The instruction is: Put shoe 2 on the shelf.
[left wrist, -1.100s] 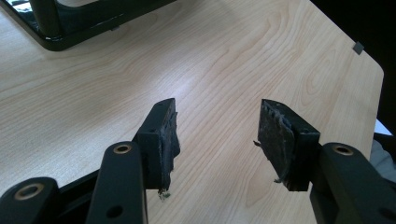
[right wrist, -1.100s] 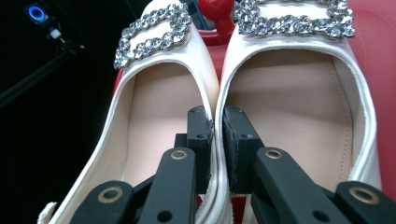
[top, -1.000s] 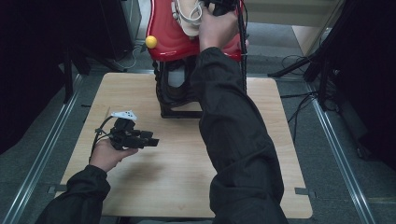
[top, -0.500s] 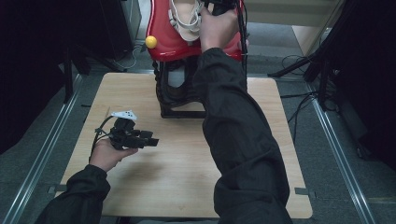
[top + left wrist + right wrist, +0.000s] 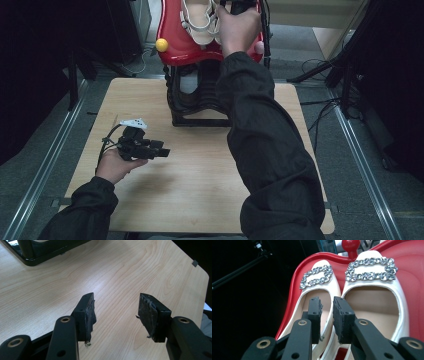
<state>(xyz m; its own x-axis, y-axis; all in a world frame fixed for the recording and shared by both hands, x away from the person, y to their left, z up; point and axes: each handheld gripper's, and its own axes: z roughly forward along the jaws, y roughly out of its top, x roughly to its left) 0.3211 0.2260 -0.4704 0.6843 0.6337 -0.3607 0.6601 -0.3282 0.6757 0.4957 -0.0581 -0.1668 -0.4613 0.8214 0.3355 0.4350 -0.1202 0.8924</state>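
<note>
Cream shoes (image 5: 352, 297) with glittering buckles lie side by side in a red tray (image 5: 412, 270) beyond the worktop's (image 5: 200, 200) far edge. The right tool (image 5: 327, 312) straddles the left shoe's inner rim, jaws just opening. The left tool (image 5: 116, 312) hovers open near the left edge.

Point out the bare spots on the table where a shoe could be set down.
The wooden table is bare in front of the black stand, between the left gripper and the right sleeve. Its left far corner is free too. The red tray is crowded: two white shoes fill it.
</note>
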